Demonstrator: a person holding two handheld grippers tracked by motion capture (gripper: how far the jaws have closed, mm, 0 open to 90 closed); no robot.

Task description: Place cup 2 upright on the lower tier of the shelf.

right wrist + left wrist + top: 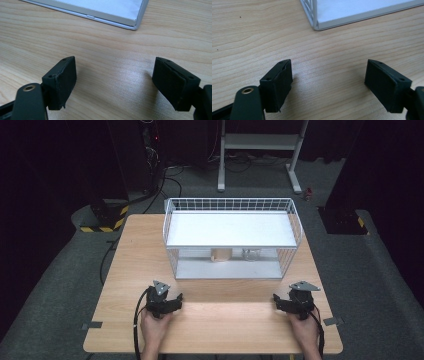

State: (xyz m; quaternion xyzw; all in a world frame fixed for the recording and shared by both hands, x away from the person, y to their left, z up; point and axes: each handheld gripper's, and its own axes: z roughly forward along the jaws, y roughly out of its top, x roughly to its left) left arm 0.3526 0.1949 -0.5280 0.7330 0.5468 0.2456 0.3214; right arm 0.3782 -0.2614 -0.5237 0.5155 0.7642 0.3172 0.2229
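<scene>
Wooden surface (pixel 215 320) is seen nearest, with two hands at its near edge. The left gripper (pixel 172 301) is held near the left front corner of a white wire rack (pixel 230 205), its jaws spread with nothing between them. The right gripper (pixel 278 301) is held near the rack's right front corner, jaws likewise spread and empty. Both are kept apart from the rack. Farther back, on the rack's lower shelf, a tan cup (pixel 220 254) and a clear glass (pixel 251 254) are placed side by side under the upper shelf.
</scene>
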